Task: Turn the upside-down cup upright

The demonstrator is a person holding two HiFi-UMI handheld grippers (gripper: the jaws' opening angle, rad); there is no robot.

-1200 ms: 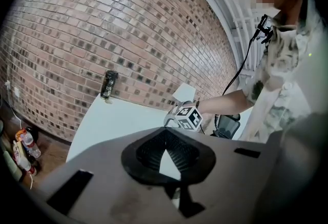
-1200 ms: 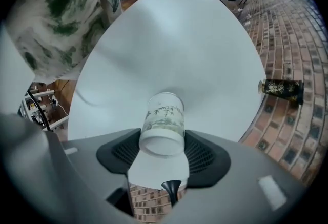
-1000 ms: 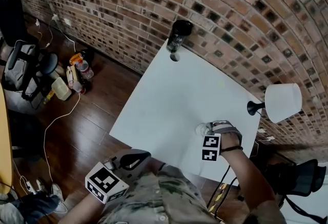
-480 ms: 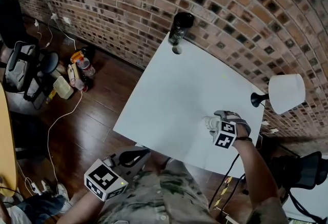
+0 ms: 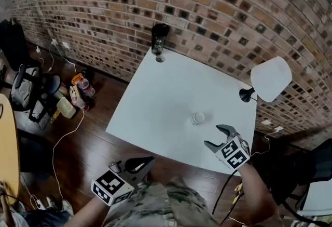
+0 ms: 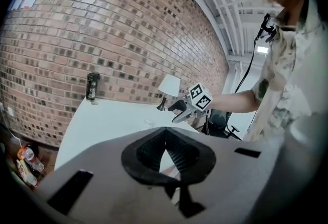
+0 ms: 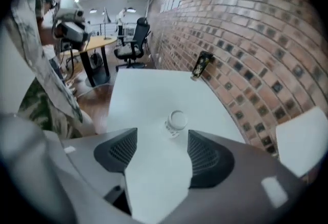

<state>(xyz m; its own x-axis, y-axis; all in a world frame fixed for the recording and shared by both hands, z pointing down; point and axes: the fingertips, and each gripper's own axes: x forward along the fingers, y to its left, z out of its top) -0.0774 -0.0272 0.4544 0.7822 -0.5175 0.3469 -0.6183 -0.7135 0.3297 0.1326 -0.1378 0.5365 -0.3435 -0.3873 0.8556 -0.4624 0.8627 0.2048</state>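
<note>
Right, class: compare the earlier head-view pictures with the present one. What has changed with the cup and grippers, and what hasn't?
The right gripper has let go of the cup and drawn back toward the person, jaws apart. The cup stands alone on the table. The left gripper stays shut, low by the person; the bottle and lamp are unmoved.

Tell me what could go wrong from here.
1. The right gripper, jaws open, points at the small cup standing free on the table; a forward nudge could tip it.
2. The lamp stands near the table's edge beside that arm; a wide swing might hit it.
</note>
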